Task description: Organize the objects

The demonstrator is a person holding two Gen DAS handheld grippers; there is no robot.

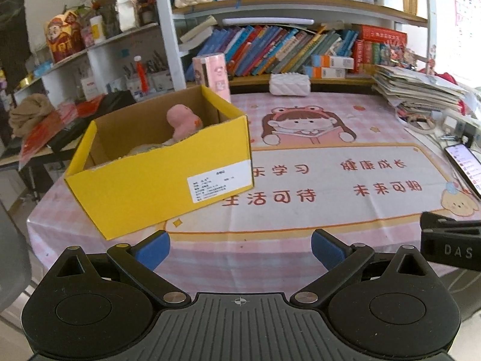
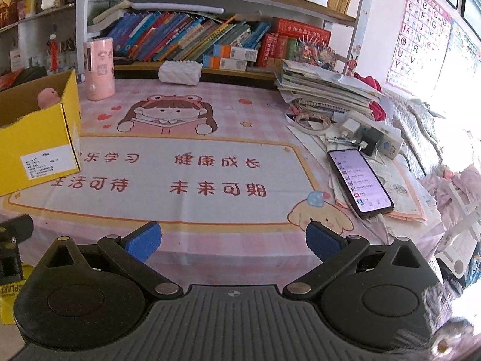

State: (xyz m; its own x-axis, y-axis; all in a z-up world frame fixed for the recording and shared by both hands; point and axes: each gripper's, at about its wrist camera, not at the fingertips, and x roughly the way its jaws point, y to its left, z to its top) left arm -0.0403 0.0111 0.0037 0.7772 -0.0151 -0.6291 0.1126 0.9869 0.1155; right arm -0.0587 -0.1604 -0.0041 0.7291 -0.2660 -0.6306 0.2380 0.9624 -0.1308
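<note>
One pink toy point(image 1: 182, 120) shows half-hidden inside the yellow box point(image 1: 159, 180)

Black housings, blue fingers point(image 1: 151, 248), silver pivots

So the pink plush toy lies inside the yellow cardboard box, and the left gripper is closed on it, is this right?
Not quite. The pink plush toy is inside the yellow cardboard box, but the left gripper is open and holds nothing, near the table's front edge. The left wrist view shows this.
</note>
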